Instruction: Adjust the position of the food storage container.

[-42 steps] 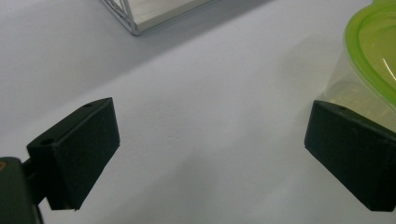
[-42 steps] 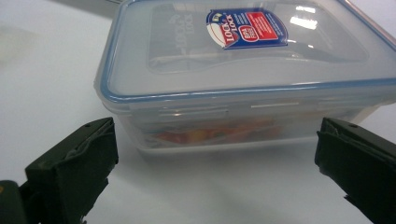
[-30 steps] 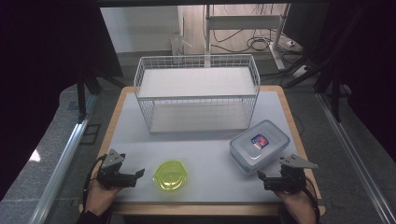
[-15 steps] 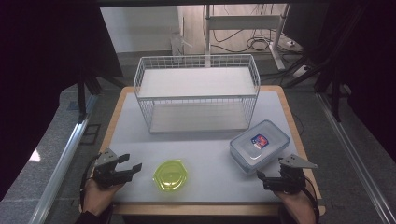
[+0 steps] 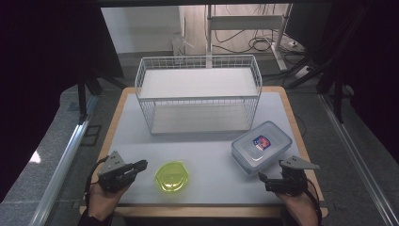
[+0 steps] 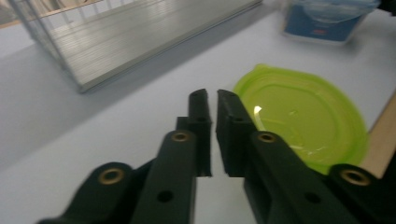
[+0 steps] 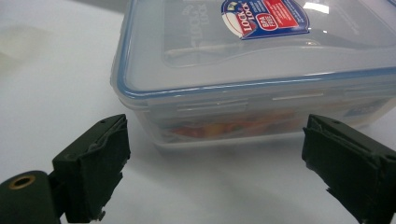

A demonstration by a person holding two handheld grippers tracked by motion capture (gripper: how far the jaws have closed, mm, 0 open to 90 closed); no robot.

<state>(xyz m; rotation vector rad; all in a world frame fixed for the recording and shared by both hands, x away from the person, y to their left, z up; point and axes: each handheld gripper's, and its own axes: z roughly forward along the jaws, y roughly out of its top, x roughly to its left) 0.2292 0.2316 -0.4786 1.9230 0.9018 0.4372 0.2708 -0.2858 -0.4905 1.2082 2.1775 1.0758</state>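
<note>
Looking down from the high view, a wire basket stands at the table's far side, leaving open room in front. A green lid lies flat near the front edge, just beside the left gripper. A clear box sits toward the right edge, just ahead of the right gripper.

Left gripper view: jaws have just been closing and now stand almost together on nothing, the lid just to their right.

Right gripper view: jaws spread wide, lined up with the box, not touching it.
</note>
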